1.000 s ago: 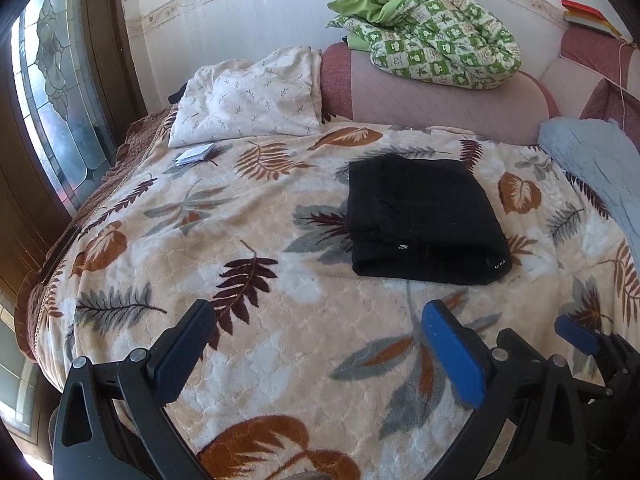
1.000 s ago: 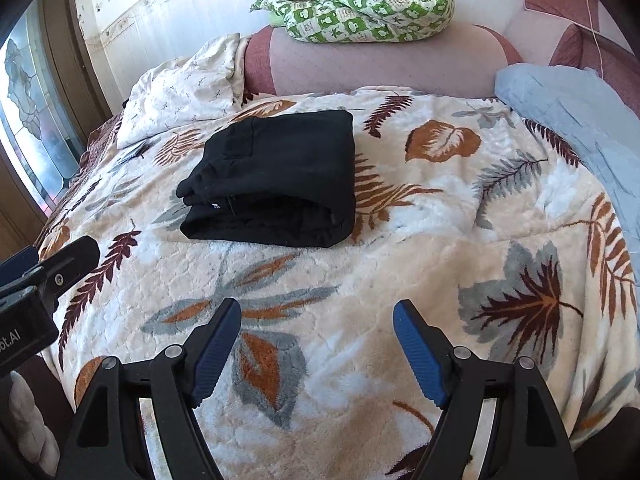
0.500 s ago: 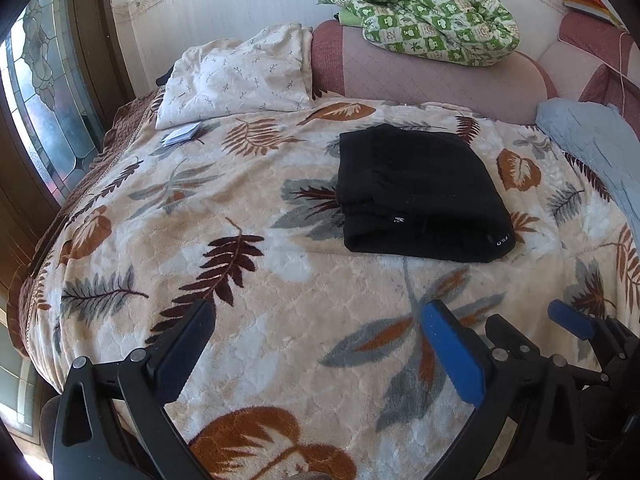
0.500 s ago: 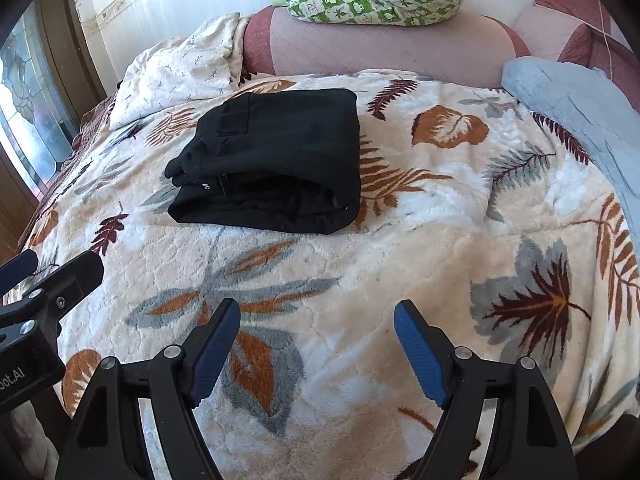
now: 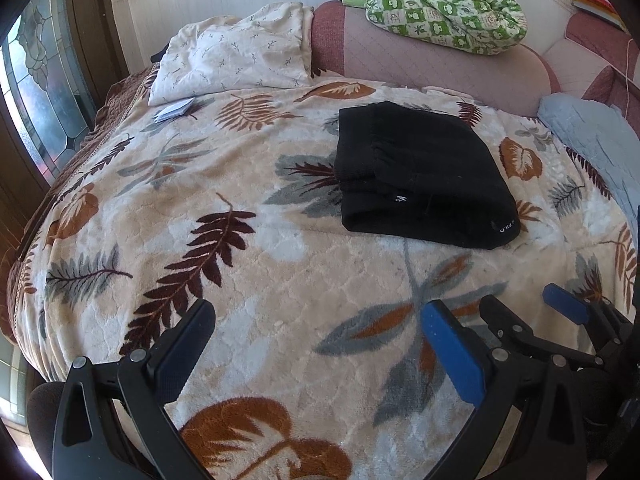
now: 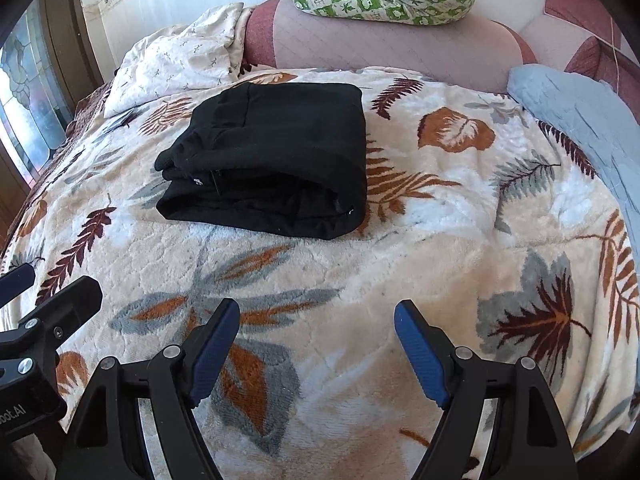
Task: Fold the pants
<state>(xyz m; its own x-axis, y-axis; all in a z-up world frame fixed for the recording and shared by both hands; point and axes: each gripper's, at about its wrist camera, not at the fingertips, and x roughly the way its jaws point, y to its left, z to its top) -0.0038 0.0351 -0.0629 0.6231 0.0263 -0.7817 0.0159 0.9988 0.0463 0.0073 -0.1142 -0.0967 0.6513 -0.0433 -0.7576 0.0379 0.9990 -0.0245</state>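
Note:
The black pants lie folded into a compact rectangle on the leaf-patterned blanket, toward the head of the bed; they also show in the right wrist view. My left gripper is open and empty, hovering over the blanket well short of the pants. My right gripper is open and empty, also over the blanket in front of the pants. The right gripper's fingers show at the right edge of the left wrist view. The left gripper's fingers show at the left edge of the right wrist view.
A white pillow and a small booklet lie at the back left. A green checked quilt sits on the pink headboard. A light blue blanket lies at the right. A stained-glass window is on the left.
Both grippers have drifted slightly; the pants sit a little higher and farther in the views. The pants have not moved on the bed. Both grippers stay open.

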